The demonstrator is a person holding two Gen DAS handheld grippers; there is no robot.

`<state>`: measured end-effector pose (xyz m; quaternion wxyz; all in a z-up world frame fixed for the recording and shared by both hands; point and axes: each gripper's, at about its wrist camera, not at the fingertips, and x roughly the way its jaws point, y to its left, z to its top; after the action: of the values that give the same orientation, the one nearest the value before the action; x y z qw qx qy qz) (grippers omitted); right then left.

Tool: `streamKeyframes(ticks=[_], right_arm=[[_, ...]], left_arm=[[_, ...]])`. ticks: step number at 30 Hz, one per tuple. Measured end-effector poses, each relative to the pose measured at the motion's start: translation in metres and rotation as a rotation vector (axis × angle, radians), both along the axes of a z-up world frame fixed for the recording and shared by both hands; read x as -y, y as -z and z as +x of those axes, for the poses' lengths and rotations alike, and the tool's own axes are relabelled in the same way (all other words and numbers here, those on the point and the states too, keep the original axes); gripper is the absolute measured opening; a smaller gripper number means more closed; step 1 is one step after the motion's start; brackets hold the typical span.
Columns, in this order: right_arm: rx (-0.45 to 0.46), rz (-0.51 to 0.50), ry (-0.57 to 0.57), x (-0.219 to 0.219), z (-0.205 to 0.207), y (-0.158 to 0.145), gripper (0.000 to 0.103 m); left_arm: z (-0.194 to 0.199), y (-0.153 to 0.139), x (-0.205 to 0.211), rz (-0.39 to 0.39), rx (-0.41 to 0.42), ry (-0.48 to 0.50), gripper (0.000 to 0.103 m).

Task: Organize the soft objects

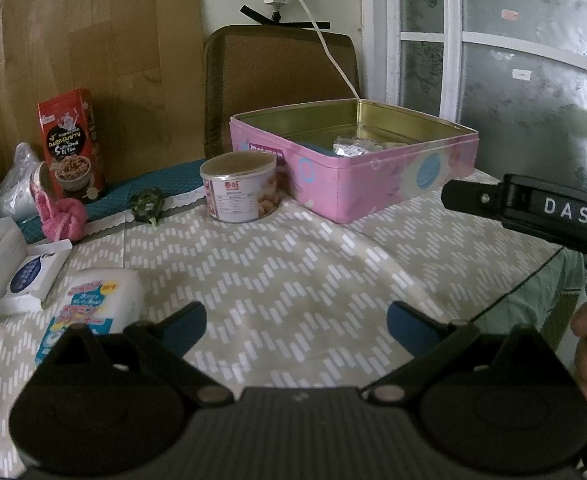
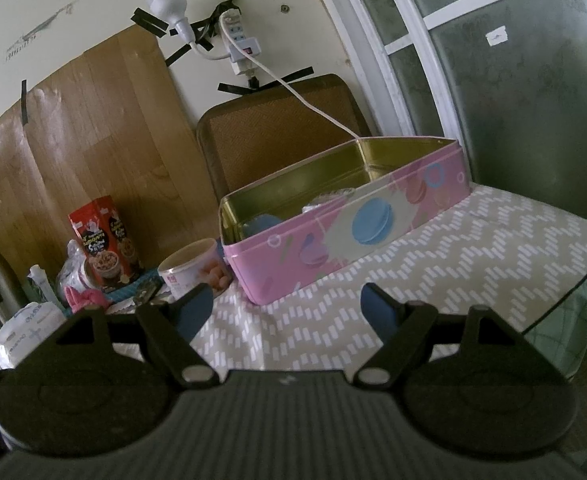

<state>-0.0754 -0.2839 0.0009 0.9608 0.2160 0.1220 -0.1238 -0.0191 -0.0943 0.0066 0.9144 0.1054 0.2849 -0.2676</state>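
Observation:
An open pink tin box (image 1: 373,184) stands at the back of the table; it also shows in the right wrist view (image 2: 313,252). Inside lie a silvery packet (image 1: 353,146) and a blue soft item (image 2: 263,224). A pink knotted cloth (image 1: 63,218) lies at the far left, also seen in the right wrist view (image 2: 87,298). A white wipes pack (image 1: 93,308) lies left of my left gripper (image 1: 296,326), which is open and empty above the tablecloth. My right gripper (image 2: 285,310) is open and empty, in front of the tin.
A round snack can (image 1: 239,186) stands left of the tin. A red snack box (image 1: 71,146), a plastic bag (image 1: 17,188), white tissue packs (image 1: 25,276) and a small green tape (image 1: 147,204) crowd the left. A chair back (image 1: 281,76) stands behind. The table edge (image 2: 565,292) runs at right.

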Motion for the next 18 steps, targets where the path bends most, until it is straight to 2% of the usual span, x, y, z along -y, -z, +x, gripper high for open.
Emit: streamKeyframes(ticks=[10,18], right_arm=[[-0.002,-0.009,-0.016,-0.003,0.003,0.003,0.083],[-0.01,-0.039,-0.058,-0.011,0.009,0.002,0.083]], left_arm=[[-0.003,-0.005,-0.006,-0.004,0.028,0.004,0.1],[-0.012,-0.018,-0.037,-0.075,0.085,0.039,0.099]])
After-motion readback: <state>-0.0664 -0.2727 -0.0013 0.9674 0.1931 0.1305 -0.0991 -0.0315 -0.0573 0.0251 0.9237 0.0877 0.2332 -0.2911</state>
